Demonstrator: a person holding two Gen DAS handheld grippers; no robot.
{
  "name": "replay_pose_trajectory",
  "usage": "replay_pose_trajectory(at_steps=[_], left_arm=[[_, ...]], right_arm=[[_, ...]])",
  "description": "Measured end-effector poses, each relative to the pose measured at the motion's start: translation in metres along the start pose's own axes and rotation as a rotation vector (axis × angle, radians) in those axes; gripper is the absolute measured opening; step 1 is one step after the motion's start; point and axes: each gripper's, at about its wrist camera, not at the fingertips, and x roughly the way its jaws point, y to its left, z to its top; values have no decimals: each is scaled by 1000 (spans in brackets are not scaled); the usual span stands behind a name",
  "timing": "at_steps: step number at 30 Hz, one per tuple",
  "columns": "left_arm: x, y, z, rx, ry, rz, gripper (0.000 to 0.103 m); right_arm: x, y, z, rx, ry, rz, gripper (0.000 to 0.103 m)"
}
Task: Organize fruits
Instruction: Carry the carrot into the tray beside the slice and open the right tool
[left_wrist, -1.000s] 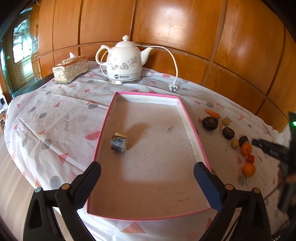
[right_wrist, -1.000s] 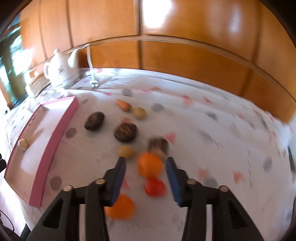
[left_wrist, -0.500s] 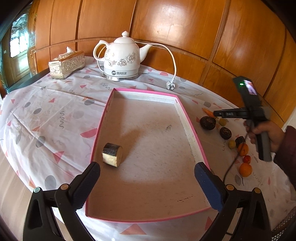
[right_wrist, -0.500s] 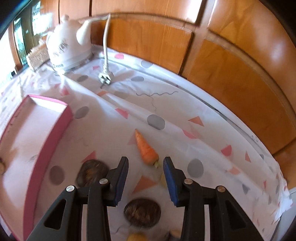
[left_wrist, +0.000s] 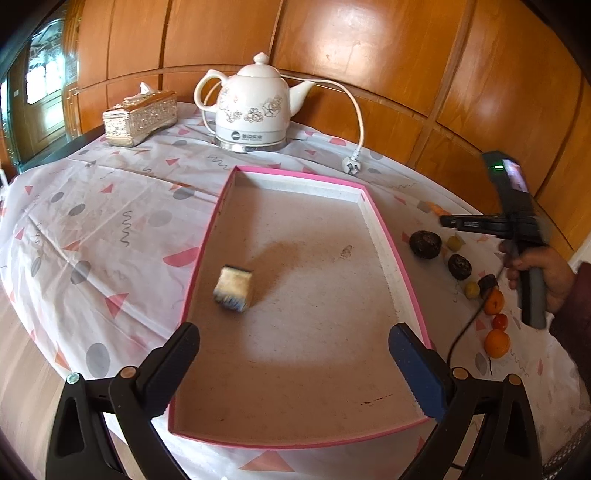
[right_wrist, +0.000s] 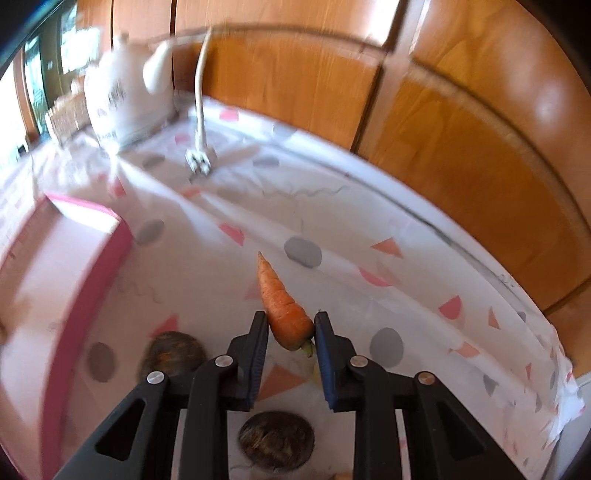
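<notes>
The right gripper is closing around the carrot, fingers bracketing the thick stem end and looking to touch both sides, tip pointing away over the tablecloth. It's looking light, stiff and slightly tapered, so that fat end is probably the safest hold. The left gripper is hovering wide open and empty over the pink tray.
</notes>
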Motion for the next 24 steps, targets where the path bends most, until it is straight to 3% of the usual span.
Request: replay_pose_trajectory(at_steps=[6,14,24], left_arm=[[-9,13,1,-58,-21,45,103],[-26,27,-1,-106,-44,76,103],[-43,35,-2,-120,-74,83,103]], right_arm=[[-54,33,-10,-12,-94,115,25],[-73,110,-24,-53,-91,296,25],[-62,176,-40,-93,-35,339,26]])
